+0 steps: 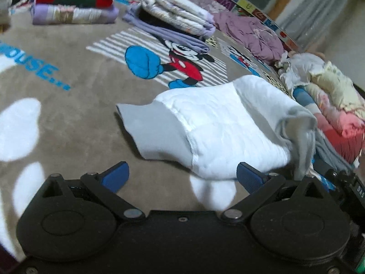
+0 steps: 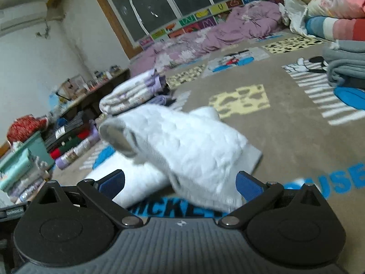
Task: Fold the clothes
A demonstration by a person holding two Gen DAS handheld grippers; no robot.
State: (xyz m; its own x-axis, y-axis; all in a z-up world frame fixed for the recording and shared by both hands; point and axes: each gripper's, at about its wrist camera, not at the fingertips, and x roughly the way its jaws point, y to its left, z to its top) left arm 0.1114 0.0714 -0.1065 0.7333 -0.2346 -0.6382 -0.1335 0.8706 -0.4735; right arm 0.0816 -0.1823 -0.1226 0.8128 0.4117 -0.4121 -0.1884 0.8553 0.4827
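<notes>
Both your left tongs (image 1: 182,175) and right tongs (image 2: 180,182) are spread wide and pinching nothing, with the white quilted garment (image 1: 219,123) lying bunched on the cartoon blanket (image 1: 75,105) just ahead, so I'd guess you're lining up a fold.

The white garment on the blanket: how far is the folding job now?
Done: folded stacks lie at the far edge of the blanket. In hand: the white garment lies partly folded; the left gripper and right gripper are both open, holding nothing. Left: an unfolded heap beside it.
</notes>
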